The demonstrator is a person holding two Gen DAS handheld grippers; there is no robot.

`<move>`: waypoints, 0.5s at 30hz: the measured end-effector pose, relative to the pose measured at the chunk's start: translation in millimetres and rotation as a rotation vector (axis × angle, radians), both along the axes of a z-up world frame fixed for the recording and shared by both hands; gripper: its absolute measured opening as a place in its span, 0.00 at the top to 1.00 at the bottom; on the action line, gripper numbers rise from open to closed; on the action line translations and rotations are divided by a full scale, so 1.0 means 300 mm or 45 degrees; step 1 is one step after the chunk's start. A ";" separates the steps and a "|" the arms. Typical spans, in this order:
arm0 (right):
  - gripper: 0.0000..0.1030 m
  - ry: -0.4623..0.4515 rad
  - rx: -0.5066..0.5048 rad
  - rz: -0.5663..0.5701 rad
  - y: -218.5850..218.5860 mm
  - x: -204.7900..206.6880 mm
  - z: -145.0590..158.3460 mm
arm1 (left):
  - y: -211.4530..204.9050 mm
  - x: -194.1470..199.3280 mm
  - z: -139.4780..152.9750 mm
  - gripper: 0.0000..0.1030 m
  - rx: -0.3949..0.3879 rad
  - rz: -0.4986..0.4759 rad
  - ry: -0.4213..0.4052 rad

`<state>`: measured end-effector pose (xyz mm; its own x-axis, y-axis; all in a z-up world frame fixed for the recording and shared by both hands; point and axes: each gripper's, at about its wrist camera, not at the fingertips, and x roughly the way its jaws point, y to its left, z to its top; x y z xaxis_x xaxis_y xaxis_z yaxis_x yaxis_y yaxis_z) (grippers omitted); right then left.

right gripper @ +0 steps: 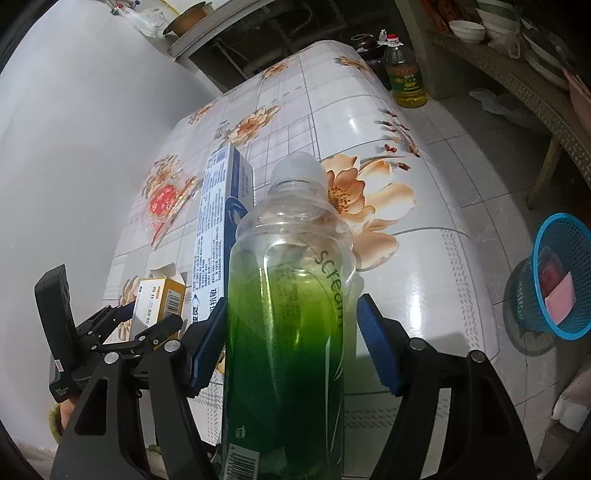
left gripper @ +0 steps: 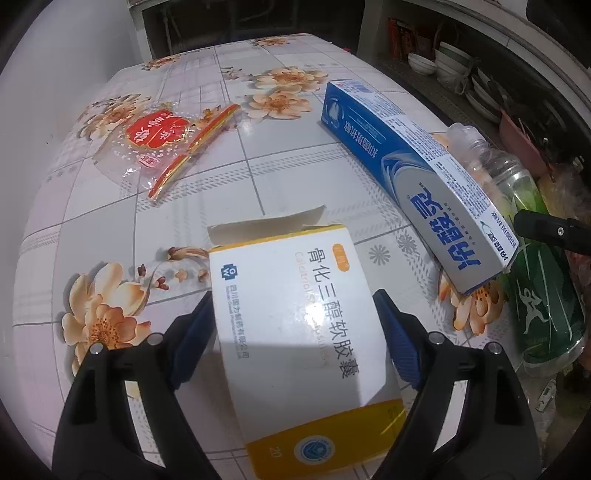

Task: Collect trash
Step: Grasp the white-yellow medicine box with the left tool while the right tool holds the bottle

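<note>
My left gripper (left gripper: 293, 314) is shut on a white and yellow medicine box (left gripper: 299, 325) with an open flap, held just over the floral table. It also shows in the right wrist view (right gripper: 157, 299). My right gripper (right gripper: 291, 321) is shut on a green-labelled plastic bottle (right gripper: 291, 314), which also shows at the right of the left wrist view (left gripper: 532, 266). A blue toothpaste box (left gripper: 413, 177) lies on the table beside the bottle. A clear wrapper with a red label (left gripper: 155, 136) lies at the far left.
The table has a glossy floral cloth (left gripper: 295, 155). A blue plastic basket (right gripper: 561, 277) stands on the floor to the right of the table. An oil bottle (right gripper: 406, 77) stands on the floor behind it. Shelves with bowls (right gripper: 469, 29) are at the back right.
</note>
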<state>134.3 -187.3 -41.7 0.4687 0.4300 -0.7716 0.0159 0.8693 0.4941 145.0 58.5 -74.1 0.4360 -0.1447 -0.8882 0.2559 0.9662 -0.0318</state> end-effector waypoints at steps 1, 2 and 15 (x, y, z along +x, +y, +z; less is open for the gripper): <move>0.34 0.002 0.000 0.002 0.003 0.002 -0.002 | -0.001 0.000 -0.001 0.24 0.008 0.001 -0.001; 0.34 0.005 0.001 0.003 0.006 0.004 -0.004 | -0.002 0.000 -0.003 0.25 0.012 0.003 0.001; 0.38 0.008 -0.011 0.014 0.033 0.012 -0.006 | -0.017 -0.011 0.001 0.28 0.068 0.004 -0.035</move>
